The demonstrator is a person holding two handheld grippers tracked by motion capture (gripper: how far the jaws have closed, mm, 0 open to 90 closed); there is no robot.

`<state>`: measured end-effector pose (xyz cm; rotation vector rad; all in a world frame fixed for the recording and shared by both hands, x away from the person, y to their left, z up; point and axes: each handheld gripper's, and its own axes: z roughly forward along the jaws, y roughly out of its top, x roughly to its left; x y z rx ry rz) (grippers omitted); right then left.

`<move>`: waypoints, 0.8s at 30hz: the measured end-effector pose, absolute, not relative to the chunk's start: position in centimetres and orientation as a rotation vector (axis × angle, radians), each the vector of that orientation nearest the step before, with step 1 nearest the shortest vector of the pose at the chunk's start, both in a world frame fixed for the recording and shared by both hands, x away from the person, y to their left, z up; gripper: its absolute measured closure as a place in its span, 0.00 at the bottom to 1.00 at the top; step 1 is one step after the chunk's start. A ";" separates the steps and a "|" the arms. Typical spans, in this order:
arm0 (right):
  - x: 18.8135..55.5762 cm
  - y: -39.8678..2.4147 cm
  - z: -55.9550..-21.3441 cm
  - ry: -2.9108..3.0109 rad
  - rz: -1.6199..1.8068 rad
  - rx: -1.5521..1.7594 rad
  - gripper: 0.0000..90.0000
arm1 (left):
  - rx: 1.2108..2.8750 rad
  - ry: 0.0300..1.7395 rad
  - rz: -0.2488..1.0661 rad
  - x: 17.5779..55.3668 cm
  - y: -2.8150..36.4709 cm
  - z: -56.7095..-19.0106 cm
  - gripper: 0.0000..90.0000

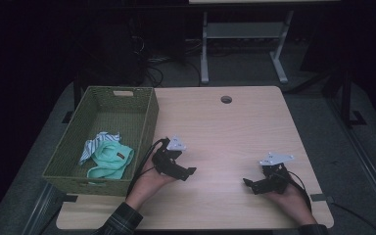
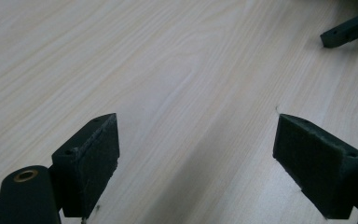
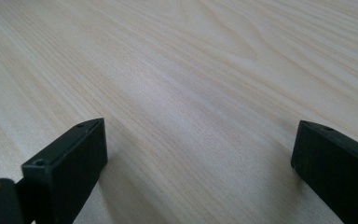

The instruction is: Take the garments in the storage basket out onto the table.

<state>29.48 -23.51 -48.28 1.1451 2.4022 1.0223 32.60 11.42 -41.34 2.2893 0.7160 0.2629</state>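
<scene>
— High view first: where do the two grippers sit?

— Both low over the table (image 1: 225,132), near its front edge. The left gripper (image 1: 188,172) is at about seven o'clock from the table's middle, just beside the right wall of the green woven basket (image 1: 147,122). The right gripper (image 1: 247,182) is at about five o'clock, well apart from the left one, and the two point roughly toward each other.

— And the jaws?

— Apart on both. In the left gripper view the left gripper (image 2: 196,158) has its two black pads spread wide with bare wood between them, holding nothing. The right gripper view shows the same for the right gripper (image 3: 198,163): a wide gap and pale wood grain between the pads.

— Anything else in the left gripper view?

— At one o'clock, far off, a dark jaw tip of the right gripper (image 2: 349,30) lies just over the wood.

— Where are the cloths?

— In the basket, at nine o'clock from the left gripper. A mint-green cloth (image 1: 110,159) lies toward the near end of the basket, and a striped white cloth (image 1: 95,142) sits touching it at its eleven o'clock. Neither gripper touches them.
</scene>
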 end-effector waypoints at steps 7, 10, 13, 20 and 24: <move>29.5 -23.5 -48.3 2.404 1.020 1.146 0.04 | 2.295 0.702 0.252 32.6 11.6 -40.7 0.16; 29.5 -23.5 -48.3 2.402 1.021 1.139 0.04 | 2.298 0.697 0.240 32.7 11.5 -40.5 0.16; 29.5 -23.5 -48.3 2.403 1.022 1.136 0.04 | 2.294 0.686 0.219 32.7 11.6 -40.2 0.16; 29.5 -23.5 -48.3 2.402 1.020 1.143 0.04 | 2.298 0.672 0.213 32.7 11.5 -39.6 0.16; 29.5 -23.5 -48.3 2.403 1.020 1.140 0.04 | 2.289 0.670 0.212 32.7 11.5 -39.3 0.16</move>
